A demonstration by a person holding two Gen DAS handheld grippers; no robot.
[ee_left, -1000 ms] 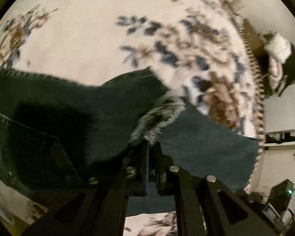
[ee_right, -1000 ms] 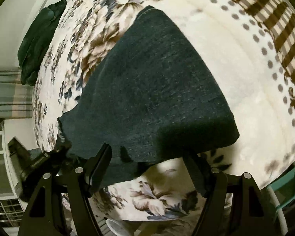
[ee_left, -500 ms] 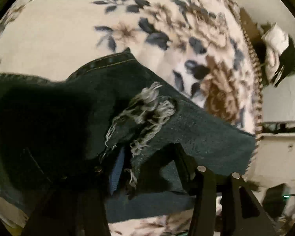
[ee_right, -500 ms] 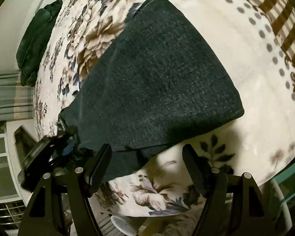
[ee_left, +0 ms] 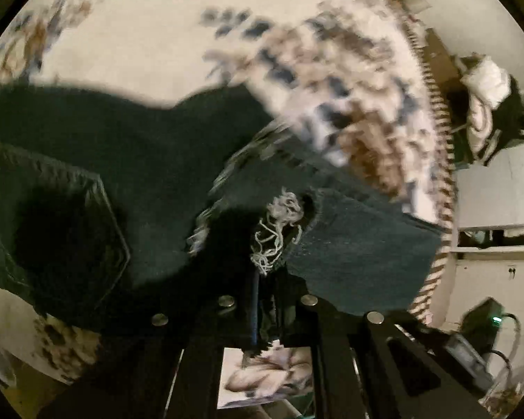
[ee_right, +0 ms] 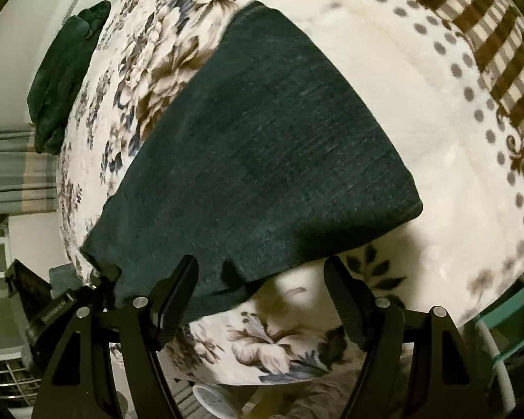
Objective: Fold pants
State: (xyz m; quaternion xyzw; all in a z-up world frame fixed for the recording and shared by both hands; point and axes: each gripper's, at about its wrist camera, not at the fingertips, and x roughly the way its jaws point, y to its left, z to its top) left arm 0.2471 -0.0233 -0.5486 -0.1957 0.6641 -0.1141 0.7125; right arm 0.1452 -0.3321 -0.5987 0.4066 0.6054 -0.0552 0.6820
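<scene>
Dark green jeans [ee_left: 139,174] lie folded on a floral blanket [ee_left: 122,35], back pocket [ee_left: 70,227] at the left. My left gripper [ee_left: 265,300] is closing, its jaws nearly together with the frayed pale hem [ee_left: 277,230] and dark cloth pinched between them; the picture is motion-blurred. In the right wrist view the jeans [ee_right: 262,139] form a broad folded slab on the blanket [ee_right: 401,87]. My right gripper [ee_right: 262,272] hangs open over their near edge, fingers [ee_right: 188,272] wide apart and not touching cloth. The left gripper's black body [ee_right: 87,293] sits at the jeans' left corner.
A dark green garment [ee_right: 63,70] lies at the blanket's far left edge by a striped curtain [ee_right: 10,174]. White furniture [ee_left: 499,181] and a black device with a green light [ee_left: 485,321] stand right of the bed. A teal rack [ee_right: 506,314] and a cup [ee_right: 213,401] sit below.
The left gripper opened on the frayed hem half a second ago and has come together on it again, shifting sideways. The right gripper stayed open and still.
</scene>
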